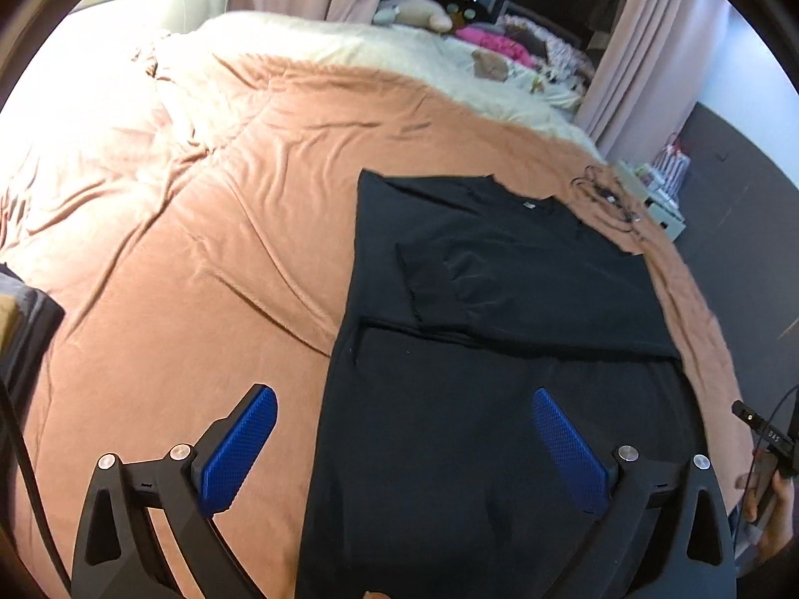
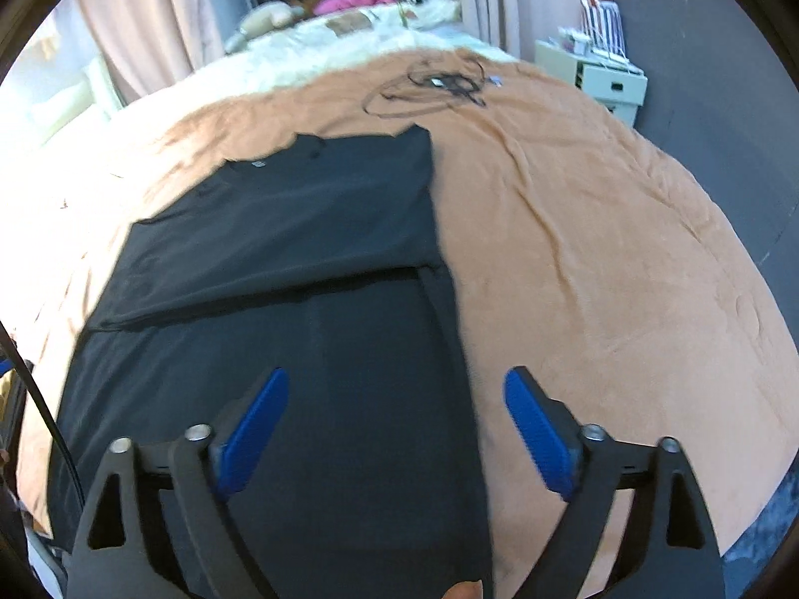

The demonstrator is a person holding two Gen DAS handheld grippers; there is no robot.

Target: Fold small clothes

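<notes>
A black T-shirt [image 1: 499, 349] lies flat on the orange-brown blanket [image 1: 209, 229], its sleeves folded inward and a fold line running across its middle. My left gripper [image 1: 404, 399] hangs open above the shirt's near left edge, blue pads [image 1: 239, 449] wide apart, with nothing between them. In the right wrist view the same black T-shirt [image 2: 299, 299] fills the left half, collar at the far end. My right gripper [image 2: 397, 384] is open over the shirt's near right edge, not gripping any cloth.
A tangle of black cable [image 2: 439, 82] lies on the orange-brown blanket [image 2: 599, 249] beyond the collar. White bedding with plush toys [image 1: 424, 15] sits at the far end. A small white drawer unit [image 2: 599, 80] stands by the bed's right side. Pink curtains hang behind.
</notes>
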